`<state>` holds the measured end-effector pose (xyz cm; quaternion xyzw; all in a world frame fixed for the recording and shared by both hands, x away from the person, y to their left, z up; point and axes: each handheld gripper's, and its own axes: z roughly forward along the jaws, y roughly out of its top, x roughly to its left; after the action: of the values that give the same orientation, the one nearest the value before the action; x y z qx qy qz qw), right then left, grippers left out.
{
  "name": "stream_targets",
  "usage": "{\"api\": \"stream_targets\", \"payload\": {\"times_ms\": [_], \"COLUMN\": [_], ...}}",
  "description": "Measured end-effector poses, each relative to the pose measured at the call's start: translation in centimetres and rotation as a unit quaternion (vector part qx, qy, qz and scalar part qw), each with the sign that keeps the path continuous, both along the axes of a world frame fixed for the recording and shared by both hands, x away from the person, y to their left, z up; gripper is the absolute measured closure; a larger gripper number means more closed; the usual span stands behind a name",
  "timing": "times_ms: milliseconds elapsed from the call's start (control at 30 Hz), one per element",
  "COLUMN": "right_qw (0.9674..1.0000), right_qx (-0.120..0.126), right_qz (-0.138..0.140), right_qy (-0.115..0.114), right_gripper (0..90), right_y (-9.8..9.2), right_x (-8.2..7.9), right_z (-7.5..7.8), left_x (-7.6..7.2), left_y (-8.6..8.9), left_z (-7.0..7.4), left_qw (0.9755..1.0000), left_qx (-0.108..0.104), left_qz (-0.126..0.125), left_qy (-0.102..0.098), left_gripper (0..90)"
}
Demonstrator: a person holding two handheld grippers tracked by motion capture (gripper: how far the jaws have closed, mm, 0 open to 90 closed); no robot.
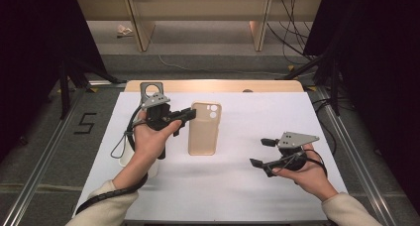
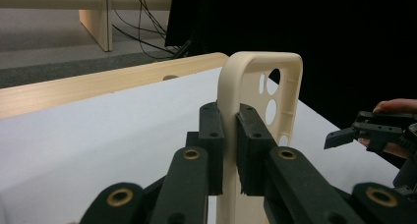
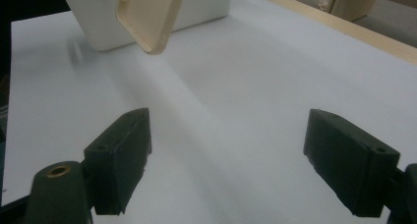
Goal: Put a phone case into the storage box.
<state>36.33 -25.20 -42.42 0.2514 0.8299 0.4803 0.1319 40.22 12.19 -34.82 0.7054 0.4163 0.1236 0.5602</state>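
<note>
White table (image 1: 237,186); phone case (image 1: 203,129) lower end cut off, left gripper (image 2: 229,135) clamped.

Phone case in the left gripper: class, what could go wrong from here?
1. The left gripper pinches only one thin side wall of the phone case, so the case could twist or slip out.
2. The right gripper is open and apart from it, so nothing would catch it above the table.

The white box (image 1: 126,159) sits mostly hidden under the left forearm. In the right gripper view, the phone case (image 3: 147,17) is cut off by the top edge.
</note>
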Motion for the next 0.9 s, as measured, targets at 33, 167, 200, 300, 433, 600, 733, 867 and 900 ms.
{"api": "stream_targets", "payload": {"times_ms": [33,167,200,300,433,600,733,867,900], "right_qw": [1.0000,1.0000,1.0000,1.0000,0.9999,0.9999,0.9998,0.9998,0.9998], "right_qx": [0.000,0.003,0.003,0.000,-0.002,-0.004,-0.004,-0.004,-0.004], "right_qz": [-0.002,-0.007,-0.008,-0.008,-0.010,-0.014,-0.018,-0.020,-0.021], "right_qy": [-0.001,-0.002,-0.004,-0.002,-0.004,-0.005,-0.004,-0.005,-0.005], "right_gripper": [19.4,19.3,19.4,19.3,19.3,19.3,19.2,19.1,19.1], "right_y": [0.0,-0.1,-0.2,-0.2,-0.2,-0.5,-0.6,-0.7,-0.7], "right_x": [0.0,0.1,0.1,0.1,0.1,0.2,0.3,0.3,0.3], "right_z": [0.0,0.0,0.0,0.0,0.0,0.0,-0.1,0.0,0.0], "left_x": [0.0,0.0,0.0,0.1,0.1,0.1,0.1,0.2,0.2], "left_y": [0.1,0.6,0.8,1.2,1.8,2.3,2.8,3.3,3.5], "left_z": [0.0,0.2,0.2,0.4,0.7,1.0,1.2,1.3,1.4], "left_qw": [1.0000,1.0000,1.0000,0.9999,0.9998,0.9996,0.9995,0.9992,0.9992], "left_qx": [0.001,0.003,0.002,0.004,0.004,0.003,0.003,0.004,0.005], "left_qz": [0.002,0.007,0.008,0.013,0.017,0.023,0.028,0.034,0.035], "left_qy": [-0.001,-0.004,-0.005,-0.008,-0.011,-0.015,-0.017,-0.020,-0.021], "left_gripper": [82.4,82.4,82.4,82.4,82.4,82.4,82.4,82.4,82.4]}}
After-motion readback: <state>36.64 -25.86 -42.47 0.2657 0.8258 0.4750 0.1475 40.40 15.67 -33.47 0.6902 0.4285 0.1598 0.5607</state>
